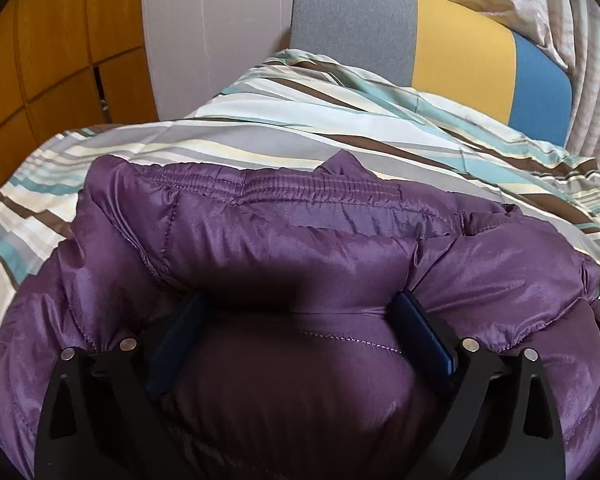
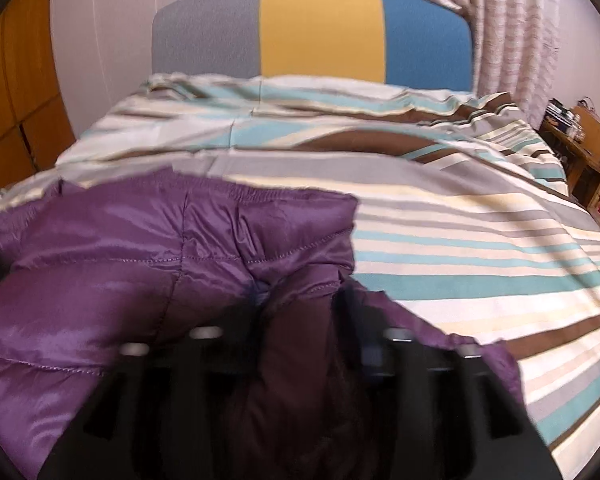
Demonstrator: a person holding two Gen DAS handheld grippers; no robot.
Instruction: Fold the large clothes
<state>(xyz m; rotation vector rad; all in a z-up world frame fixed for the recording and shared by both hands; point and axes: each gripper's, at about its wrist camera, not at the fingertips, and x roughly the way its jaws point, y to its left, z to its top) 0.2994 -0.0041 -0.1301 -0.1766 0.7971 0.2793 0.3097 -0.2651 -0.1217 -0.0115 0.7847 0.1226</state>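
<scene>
Lying across the near half of the striped cotton bedspread [image 2: 440, 216] in teal, cream, grey and brown, the purple quilted puffer coat [image 1: 292, 240] is bunched into glossy, stitched pillows of slippery nylon, its elastic-gathered hem facing the grey, yellow and blue padded headboard [image 2: 312, 36]. Risk, judged: the springy fill may push the fold open once released, and the slick shell could slide over the smooth bedspread. The left tool [image 1: 300, 332] stands spread wide, a swollen panel bulging between its dark blue pads [image 1: 416, 328] without being pinched. The right tool [image 2: 300, 320], blurred, appears parted around a dark fold; whether it touches cannot be told.
</scene>
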